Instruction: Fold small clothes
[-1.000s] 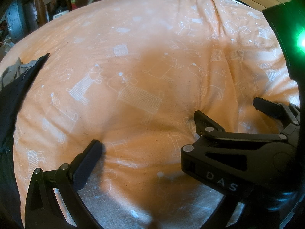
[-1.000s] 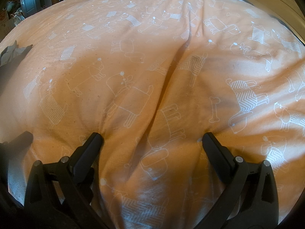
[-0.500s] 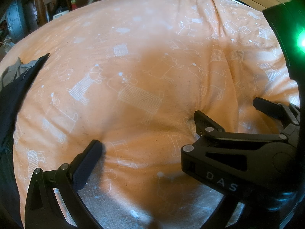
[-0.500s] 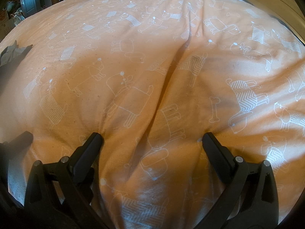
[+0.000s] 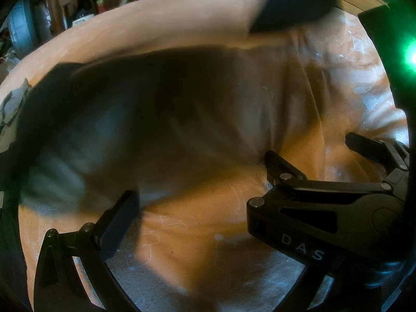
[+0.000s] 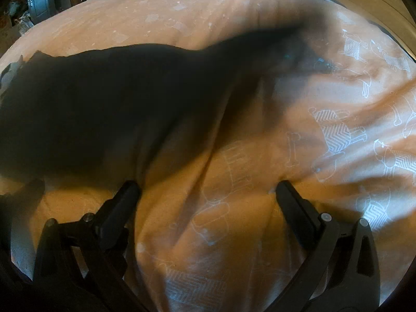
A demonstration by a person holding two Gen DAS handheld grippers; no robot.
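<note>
Right gripper, at the bottom of the right wrist view, has its two black fingers spread wide, with nothing between them; both tips press on the bedcover. Left gripper is likewise spread wide and empty: one finger shows at lower left of the left wrist view, while the other side is partly hidden behind the right gripper's body marked "DAS" at lower right. Orange bedcover, printed with white outline dogs and bones, fills both views and is creased between the fingers. Dark garment, motion-blurred, spans the left and centre of the frame above the bedcover; its contact with the cover cannot be told. Grey cloth lies at the left edge.
</note>
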